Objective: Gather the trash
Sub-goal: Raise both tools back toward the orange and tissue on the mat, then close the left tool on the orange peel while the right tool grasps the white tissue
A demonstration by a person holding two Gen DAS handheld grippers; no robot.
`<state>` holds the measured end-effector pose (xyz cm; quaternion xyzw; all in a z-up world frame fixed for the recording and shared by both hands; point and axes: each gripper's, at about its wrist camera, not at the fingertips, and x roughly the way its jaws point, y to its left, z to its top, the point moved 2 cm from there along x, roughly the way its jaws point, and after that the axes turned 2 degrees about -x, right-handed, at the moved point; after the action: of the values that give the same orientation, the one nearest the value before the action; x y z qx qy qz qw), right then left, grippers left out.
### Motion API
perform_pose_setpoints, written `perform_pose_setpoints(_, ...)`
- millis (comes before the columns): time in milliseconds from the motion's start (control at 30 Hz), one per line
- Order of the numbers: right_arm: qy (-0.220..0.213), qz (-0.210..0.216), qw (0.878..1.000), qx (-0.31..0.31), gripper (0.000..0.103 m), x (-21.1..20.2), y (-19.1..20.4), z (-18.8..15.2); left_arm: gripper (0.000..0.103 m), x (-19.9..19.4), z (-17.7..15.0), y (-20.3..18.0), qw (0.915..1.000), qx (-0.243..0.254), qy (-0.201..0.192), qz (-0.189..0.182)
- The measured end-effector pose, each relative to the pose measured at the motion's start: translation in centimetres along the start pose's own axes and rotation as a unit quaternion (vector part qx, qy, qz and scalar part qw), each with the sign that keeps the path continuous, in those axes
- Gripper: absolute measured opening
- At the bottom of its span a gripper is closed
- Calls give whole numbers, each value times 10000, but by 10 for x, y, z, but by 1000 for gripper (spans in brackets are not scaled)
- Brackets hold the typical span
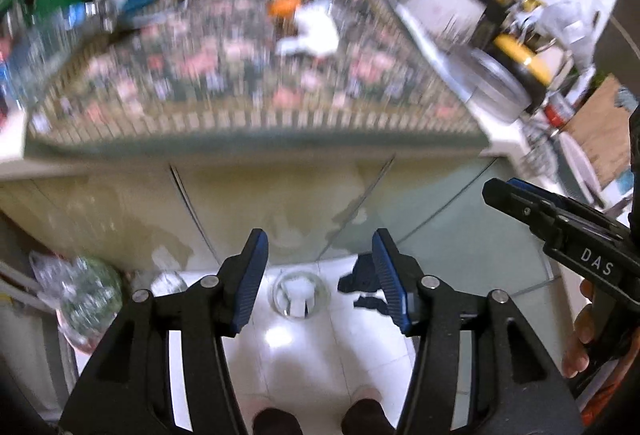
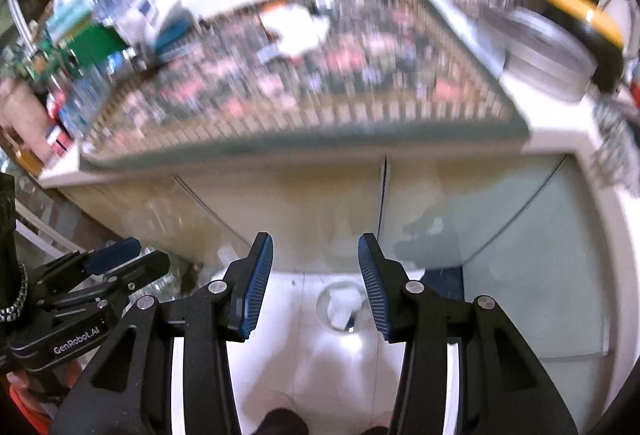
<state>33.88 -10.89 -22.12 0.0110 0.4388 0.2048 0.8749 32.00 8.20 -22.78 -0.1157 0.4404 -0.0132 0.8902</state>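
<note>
A floral mat covers a counter; the views are blurred. On its far side lie crumpled white paper and an orange scrap; the paper also shows in the right wrist view. A clear container holding white paper stands on the floor below, also in the right wrist view. My left gripper is open and empty, held above the floor in front of the counter. My right gripper is open and empty beside it, and shows in the left wrist view.
Boxes and cartons crowd the counter's left end. A metal lid and a yellow-and-black appliance stand at the right. A plastic bag lies on the floor at left, a dark cloth by the cabinet doors.
</note>
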Motion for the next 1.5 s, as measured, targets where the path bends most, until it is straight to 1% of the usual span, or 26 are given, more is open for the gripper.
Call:
perform_pose_setpoints(67, -269, -42, 9996, 43, 41, -28, 16, 13, 56, -31, 15, -1, 9995, 158, -254, -28)
perform_pose_setpoints(167, -620, -107, 9979, 124, 41, -59, 27, 29, 58, -71, 35, 0, 9979, 298, -562, -126)
perform_pose_setpoints(233, -822, -197, 9963, 160, 41, -76, 36, 34, 62, -90, 45, 2, 9965, 377, -721, -203)
perform_pose_setpoints(300, -1017, -315, 9941, 184, 41, -91, 42, 40, 69, -106, 52, 3, 9945, 484, -895, -243)
perform_pose_setpoints(333, -1107, -361, 9930, 199, 44, -98, 45, 43, 71, -114, 57, 4, 9934, 547, -971, -260)
perform_pose_setpoints(367, -1197, -397, 9918, 216, 45, -103, 47, 45, 75, -119, 59, 5, 9926, 592, -1029, -259)
perform_pose_setpoints(400, -1300, -439, 9903, 235, 51, -108, 48, 48, 81, -123, 62, 5, 9920, 626, -1071, -235)
perform_pose_setpoints(433, -1390, -477, 9888, 253, 58, -113, 48, 50, 85, -124, 66, 4, 9914, 659, -1112, -189)
perform_pose_setpoints(467, -1474, -509, 9874, 265, 61, -118, 49, 53, 93, -124, 69, 3, 9911, 672, -1141, -151)
perform_pose_setpoints(500, -1555, -559, 9859, 281, 62, -120, 49, 56, 95, -125, 71, 3, 9906, 677, -1179, -130)
perform_pose_setpoints(633, -1687, -623, 9833, 279, 66, -120, 42, 69, 95, -115, 89, 0, 9905, 660, -1195, -174)
perform_pose_setpoints(733, -1724, -666, 9826, 205, 67, -110, 30, 82, 95, -99, 102, -6, 9905, 624, -1219, -85)
perform_pose_setpoints(833, -1694, -563, 9838, 159, 67, -98, 15, 97, 95, -77, 124, -16, 9909, 547, -1231, 65)
perform_pose_setpoints(1000, -1486, -330, 9883, 5, 67, -73, -12, 136, 95, -40, 167, -31, 9931, 232, -1137, 161)
perform_pose_setpoints(1133, -1280, -76, 9914, -243, 67, -55, -33, 165, 95, -9, 198, -41, 9934, -102, -1087, 348)
perform_pose_setpoints(1300, -1016, 181, 9932, -539, 67, -24, -54, 193, 95, 27, 221, -41, 9915, -484, -1016, 647)
perform_pose_setpoints(1500, -572, 468, 9958, -534, 67, 26, -62, 214, 95, 59, 237, -26, 9905, -655, -807, 906)
